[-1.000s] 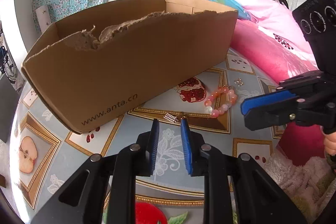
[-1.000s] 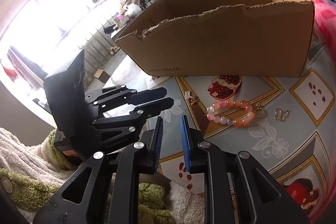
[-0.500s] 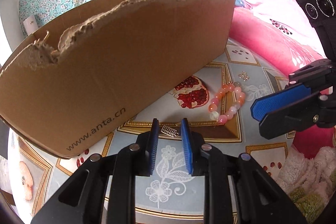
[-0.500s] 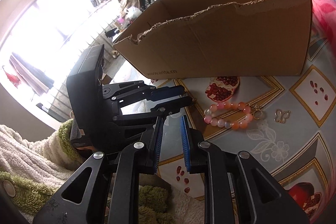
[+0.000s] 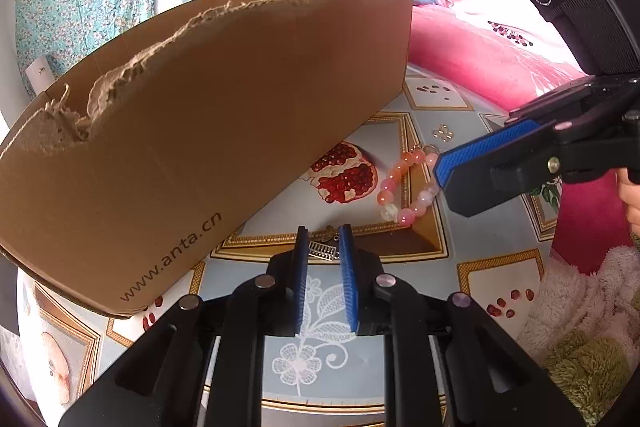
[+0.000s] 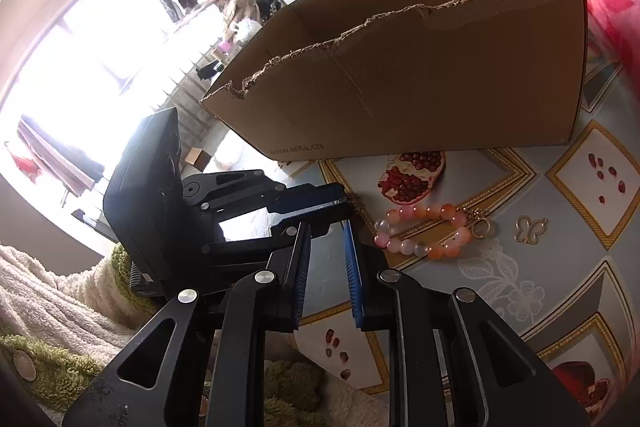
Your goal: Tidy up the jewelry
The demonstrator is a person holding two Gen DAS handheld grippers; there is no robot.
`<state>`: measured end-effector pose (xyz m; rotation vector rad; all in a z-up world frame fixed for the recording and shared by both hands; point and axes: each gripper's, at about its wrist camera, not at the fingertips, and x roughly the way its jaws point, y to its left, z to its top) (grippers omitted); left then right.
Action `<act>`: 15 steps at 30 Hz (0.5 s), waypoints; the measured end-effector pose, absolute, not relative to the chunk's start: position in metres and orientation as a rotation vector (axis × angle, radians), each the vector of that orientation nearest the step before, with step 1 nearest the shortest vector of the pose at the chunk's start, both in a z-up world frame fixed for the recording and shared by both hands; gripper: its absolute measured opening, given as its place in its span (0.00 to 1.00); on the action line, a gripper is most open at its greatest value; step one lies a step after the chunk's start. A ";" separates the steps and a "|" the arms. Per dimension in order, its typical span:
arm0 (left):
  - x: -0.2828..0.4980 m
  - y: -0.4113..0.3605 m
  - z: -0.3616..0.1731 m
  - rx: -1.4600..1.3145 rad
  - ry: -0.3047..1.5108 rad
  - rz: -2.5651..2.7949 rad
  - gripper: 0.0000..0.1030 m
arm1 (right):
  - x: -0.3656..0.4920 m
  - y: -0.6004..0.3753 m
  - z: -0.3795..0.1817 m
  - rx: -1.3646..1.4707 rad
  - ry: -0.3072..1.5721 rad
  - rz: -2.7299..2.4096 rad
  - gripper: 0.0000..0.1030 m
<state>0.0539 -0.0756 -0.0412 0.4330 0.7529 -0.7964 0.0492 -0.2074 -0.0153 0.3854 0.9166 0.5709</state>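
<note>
A small silver ridged charm (image 5: 322,251) lies on the fruit-patterned tablecloth (image 5: 360,323), right between the tips of my left gripper (image 5: 324,247). Its jaws are closing around the charm; I see no firm press. A pink and orange bead bracelet (image 5: 404,183) lies just beyond, beside a printed pomegranate. My right gripper (image 5: 444,179) hovers at the bracelet's right side. In the right wrist view this gripper (image 6: 325,227) has a narrow gap with nothing in it, the bracelet (image 6: 424,231) to its right and the left gripper (image 6: 348,205) ahead.
A torn-rimmed cardboard box (image 5: 200,127) stands close behind the jewelry. A gold butterfly charm (image 6: 530,229) lies to the right of the bracelet. Pink bedding (image 5: 480,67) and a person border the table's far side. Fluffy white and green fabric (image 6: 60,327) lies at the near edge.
My left gripper has come forward and down until its tips straddle the silver charm, and its jaws have narrowed. The right gripper has hardly moved.
</note>
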 end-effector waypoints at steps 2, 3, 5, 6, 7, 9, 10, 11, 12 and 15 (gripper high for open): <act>0.053 -0.074 -0.041 0.420 0.758 -0.786 0.14 | 0.050 -0.207 -0.014 0.382 0.916 0.569 0.18; 0.052 -0.073 -0.041 0.413 0.760 -0.779 0.14 | 0.050 -0.206 -0.014 0.382 0.916 0.570 0.18; 0.051 -0.070 -0.041 0.398 0.766 -0.761 0.14 | 0.050 -0.206 -0.014 0.382 0.916 0.568 0.18; 0.050 -0.069 -0.041 0.386 0.771 -0.751 0.14 | 0.051 -0.205 -0.013 0.381 0.915 0.567 0.18; 0.050 -0.067 -0.041 0.376 0.775 -0.742 0.14 | 0.051 -0.205 -0.013 0.378 0.914 0.564 0.18; 0.050 -0.063 -0.040 0.352 0.785 -0.723 0.14 | 0.051 -0.204 -0.014 0.362 0.910 0.552 0.18; 0.050 -0.060 -0.040 0.339 0.791 -0.714 0.14 | 0.051 -0.201 -0.013 0.347 0.906 0.542 0.18; 0.050 -0.057 -0.040 0.324 0.797 -0.703 0.14 | 0.051 -0.198 -0.012 0.322 0.898 0.525 0.18; 0.051 -0.055 -0.040 0.309 0.803 -0.690 0.14 | 0.052 -0.195 -0.010 0.291 0.889 0.505 0.18; 0.053 -0.048 -0.039 0.286 0.819 -0.647 0.14 | 0.052 -0.177 -0.006 0.158 0.852 0.457 0.30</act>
